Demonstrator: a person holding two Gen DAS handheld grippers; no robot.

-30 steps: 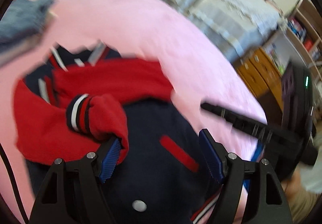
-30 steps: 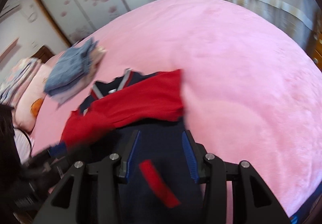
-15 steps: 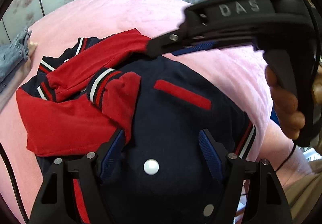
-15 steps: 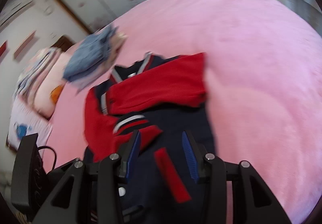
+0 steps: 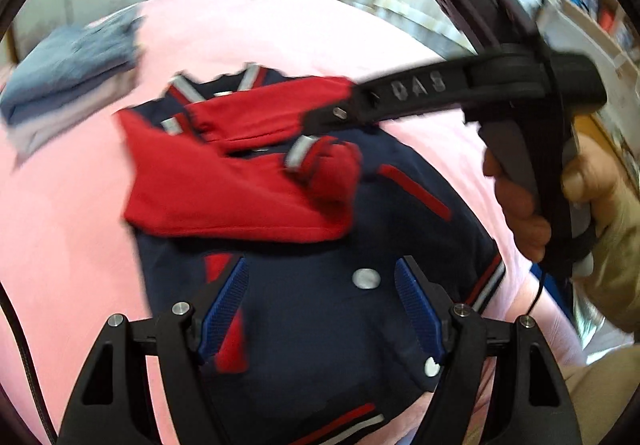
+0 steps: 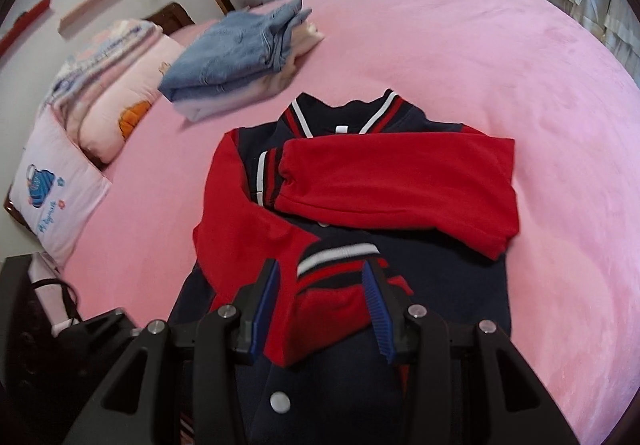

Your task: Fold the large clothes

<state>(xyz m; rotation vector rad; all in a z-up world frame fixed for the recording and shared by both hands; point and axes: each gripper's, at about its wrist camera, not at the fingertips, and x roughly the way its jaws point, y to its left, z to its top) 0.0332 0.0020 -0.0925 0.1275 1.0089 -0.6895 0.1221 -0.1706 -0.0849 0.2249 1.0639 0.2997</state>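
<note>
We saw the navy-and-red jacket (image 6: 360, 205) lying on the pink bed (image 6: 520, 65), sleeves folded across. Both our left gripper (image 5: 320, 305) and right gripper (image 6: 324, 305) hung released above it. "DAS" marked the right gripper.

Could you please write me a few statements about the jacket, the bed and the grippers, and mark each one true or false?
1. Both red sleeves of the varsity jacket are folded across its navy front. True.
2. The jacket lies on a green blanket. False: it lies on a pink bedspread.
3. A stack of folded clothes with denim on top sits on the bed beyond the jacket's collar. True.
4. The left gripper is clamped on a sleeve cuff. False: its jaws stand open above the navy front, gripping nothing.
5. The right gripper hangs over a striped sleeve cuff. True.
</note>
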